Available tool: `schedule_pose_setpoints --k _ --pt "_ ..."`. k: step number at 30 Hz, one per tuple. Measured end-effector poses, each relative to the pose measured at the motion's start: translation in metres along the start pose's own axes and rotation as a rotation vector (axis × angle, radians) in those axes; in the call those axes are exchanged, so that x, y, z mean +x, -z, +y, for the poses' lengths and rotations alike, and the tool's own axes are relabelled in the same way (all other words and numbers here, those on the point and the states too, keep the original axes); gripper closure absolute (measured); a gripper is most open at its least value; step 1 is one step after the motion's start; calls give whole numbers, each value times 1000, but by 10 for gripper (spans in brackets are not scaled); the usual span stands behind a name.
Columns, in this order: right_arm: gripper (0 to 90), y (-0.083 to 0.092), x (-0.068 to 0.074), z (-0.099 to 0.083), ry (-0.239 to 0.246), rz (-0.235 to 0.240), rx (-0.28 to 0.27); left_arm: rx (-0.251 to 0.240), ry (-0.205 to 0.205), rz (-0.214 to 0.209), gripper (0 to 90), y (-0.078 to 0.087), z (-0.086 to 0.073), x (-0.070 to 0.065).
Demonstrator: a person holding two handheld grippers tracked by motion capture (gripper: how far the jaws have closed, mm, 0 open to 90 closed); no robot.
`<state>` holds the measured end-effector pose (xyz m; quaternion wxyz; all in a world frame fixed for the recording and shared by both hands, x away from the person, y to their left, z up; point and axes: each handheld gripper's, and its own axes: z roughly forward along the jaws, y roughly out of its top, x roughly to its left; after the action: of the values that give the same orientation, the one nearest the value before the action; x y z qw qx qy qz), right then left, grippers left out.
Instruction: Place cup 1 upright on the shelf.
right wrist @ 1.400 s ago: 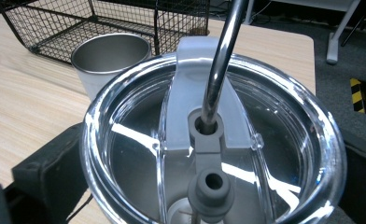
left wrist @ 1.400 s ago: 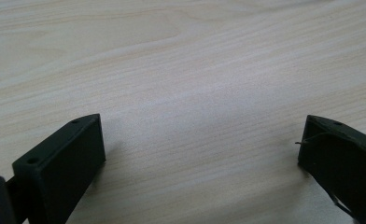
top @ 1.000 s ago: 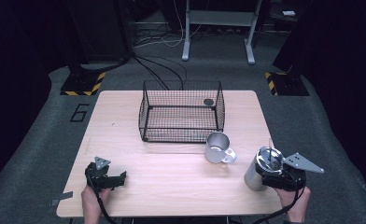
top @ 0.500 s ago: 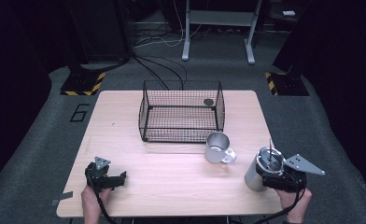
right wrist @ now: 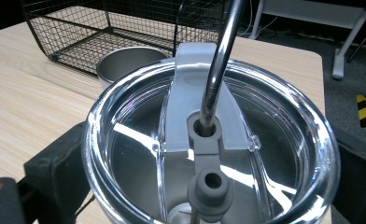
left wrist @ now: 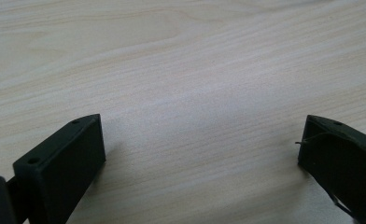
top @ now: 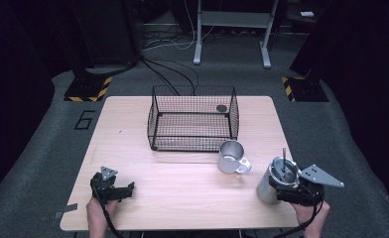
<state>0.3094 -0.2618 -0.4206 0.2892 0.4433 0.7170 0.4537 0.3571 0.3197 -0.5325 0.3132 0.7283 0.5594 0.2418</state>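
A steel tumbler [top: 270, 189] with a clear lid [right wrist: 139, 154] and a metal straw [right wrist: 221, 60] stands near the front right corner of the wooden table [top: 182, 198]. My right gripper [top: 282, 191] is shut on the tumbler, one black jaw on each side of it. A steel mug [top: 230, 156] stands just left of and beyond the tumbler, its rim [right wrist: 125, 58] seen past the lid. My left gripper [top: 129, 191] rests at the front left of the table. It is open, with bare wood [left wrist: 172, 56] between its jaws [left wrist: 202, 140].
A black wire basket [top: 190, 141] stands at the middle back of the table, with a small dark round object [top: 222, 108] at its far right corner. The basket [right wrist: 102, 23] also appears behind the mug. Cables and stand legs lie on the floor beyond.
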Motion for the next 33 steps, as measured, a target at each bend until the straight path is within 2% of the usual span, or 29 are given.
schedule_pose_setpoints --k 21,33 --pt "34 -5 26 13 43 73 -16 -5 -6 4 5 0 0 0" --pt "34 -12 42 22 67 132 -22 -1 -3 0 6 0 0 0"
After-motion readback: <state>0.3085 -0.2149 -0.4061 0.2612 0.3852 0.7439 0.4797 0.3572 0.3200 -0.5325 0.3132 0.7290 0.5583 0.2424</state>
